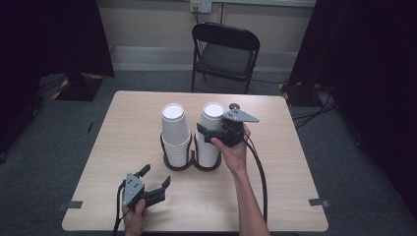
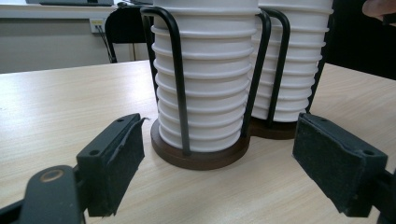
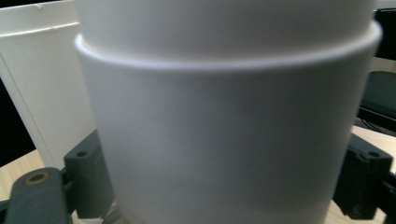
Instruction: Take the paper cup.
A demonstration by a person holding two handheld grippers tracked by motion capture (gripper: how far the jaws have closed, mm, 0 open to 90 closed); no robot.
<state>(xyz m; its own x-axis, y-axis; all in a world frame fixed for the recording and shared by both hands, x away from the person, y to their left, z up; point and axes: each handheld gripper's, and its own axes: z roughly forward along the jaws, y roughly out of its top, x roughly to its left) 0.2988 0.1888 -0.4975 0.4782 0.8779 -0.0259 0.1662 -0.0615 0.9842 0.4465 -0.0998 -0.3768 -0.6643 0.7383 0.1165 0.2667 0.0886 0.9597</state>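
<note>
Two stacks of upside-down white paper cups, the left stack (image 1: 175, 130) and the right stack (image 1: 211, 147), stand in a black wire holder (image 1: 179, 166) with brown round bases at the table's middle. My right gripper (image 1: 209, 128) reaches in from the right at the right stack's upper part. In the right gripper view the cup wall (image 3: 224, 130) stands between the wide jaws of the open right gripper (image 3: 224, 186). My left gripper (image 1: 156, 174) rests open near the front edge, empty, facing the holder. Its view shows the left stack (image 2: 205, 93), the right stack (image 2: 299, 70) and the base (image 2: 201, 161) beyond the left gripper (image 2: 219, 140).
The light wooden table (image 1: 280, 196) has bare room on both sides of the holder and in front. A black folding chair (image 1: 226, 51) stands behind the far edge. Dark curtains hang at both sides, and a cable trails from my right gripper along the forearm.
</note>
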